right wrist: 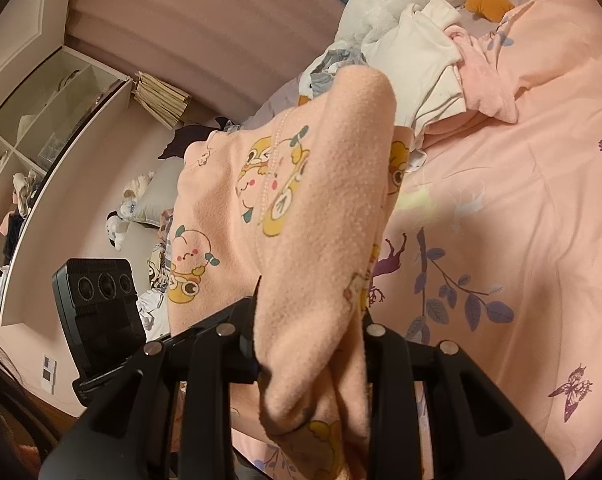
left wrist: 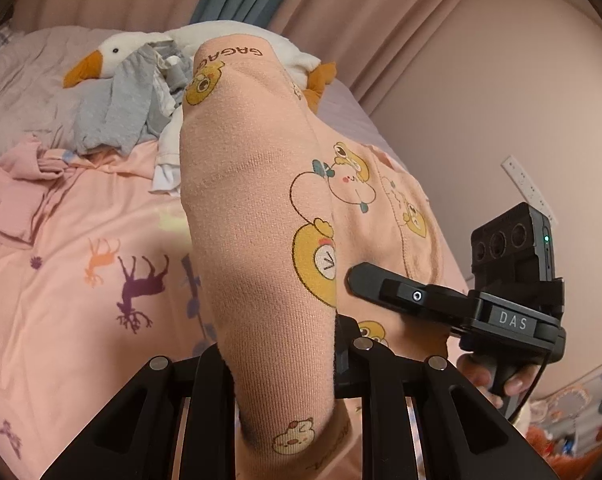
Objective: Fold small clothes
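Both clamped on the garment (left wrist: pixel 257 208): left gripper (left wrist: pixel 285 364) and right gripper (right wrist: pixel 309 356) each pinching a bunched edge, lifted above the bed (left wrist: pixel 81 280). Soft, light, floppy knit; best gripped at corners or hems, stretched taut.

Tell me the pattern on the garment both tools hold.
Peach garment with yellow cartoon animals; clearest in the left wrist view.

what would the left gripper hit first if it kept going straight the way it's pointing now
Most likely its own load: the left gripper is shut on the peach printed garment, which drapes ahead. Beyond that, probably the pink bedsheet, though depth is unclear.
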